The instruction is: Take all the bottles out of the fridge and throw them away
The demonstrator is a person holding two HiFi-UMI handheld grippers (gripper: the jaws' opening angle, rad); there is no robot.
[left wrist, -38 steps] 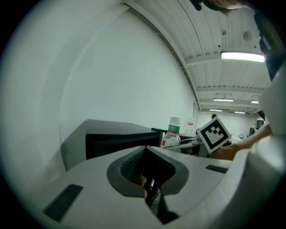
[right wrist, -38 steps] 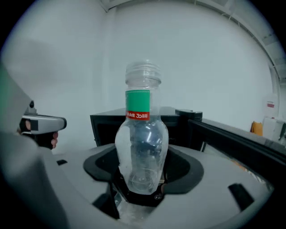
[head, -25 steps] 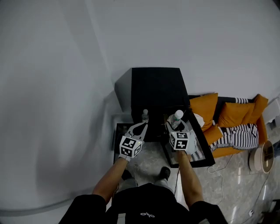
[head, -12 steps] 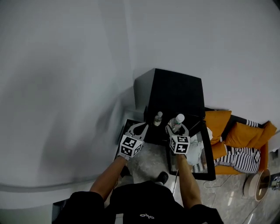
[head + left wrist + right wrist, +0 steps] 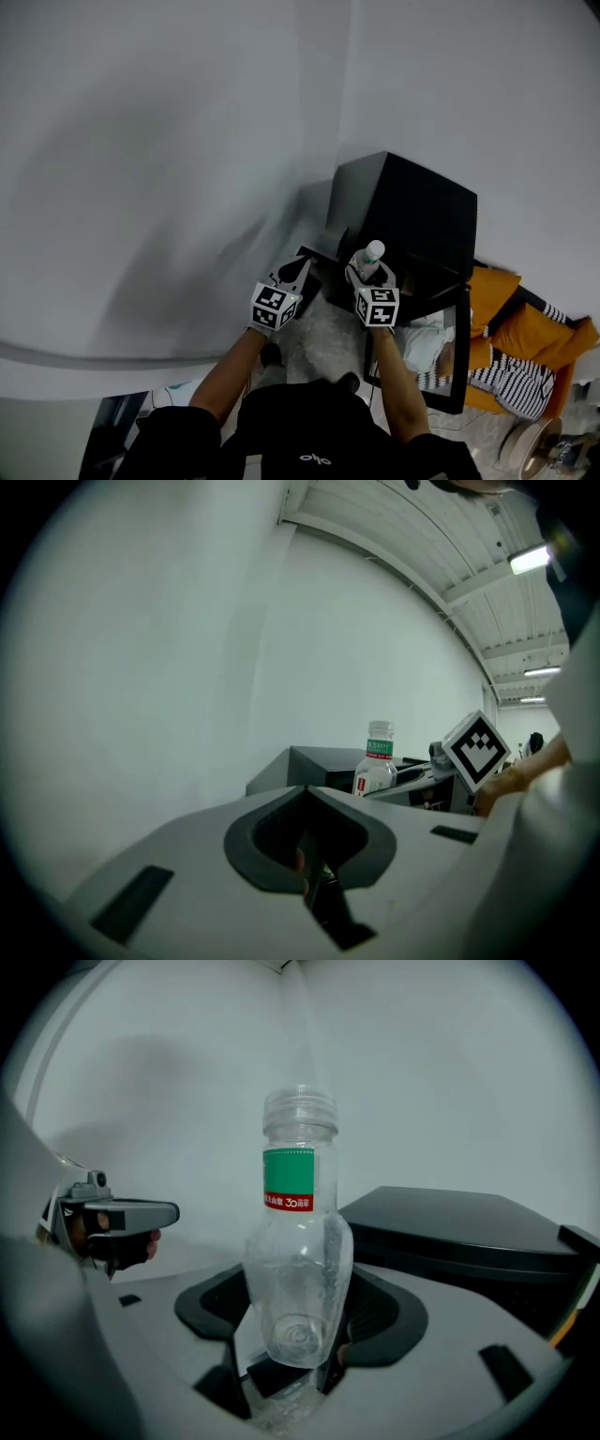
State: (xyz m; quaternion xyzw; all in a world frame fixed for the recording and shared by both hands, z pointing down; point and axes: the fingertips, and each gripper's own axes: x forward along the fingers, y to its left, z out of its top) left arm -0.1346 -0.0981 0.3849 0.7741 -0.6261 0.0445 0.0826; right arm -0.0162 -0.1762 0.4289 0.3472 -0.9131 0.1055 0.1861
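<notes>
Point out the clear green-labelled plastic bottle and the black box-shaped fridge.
clear green-labelled plastic bottle (image 5: 298,1260): right gripper view, on its clear body.
black box-shaped fridge (image 5: 412,211): head view, on its top panel.

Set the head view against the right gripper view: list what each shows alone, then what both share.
Head view only: orange sofa cushions, striped fabric and the person's forearms.
Right gripper view only: the green and red label, and the bottle's base clamped between the jaws.
Both: the clear plastic bottle held in the right gripper, the black box-shaped fridge and the left gripper.
</notes>
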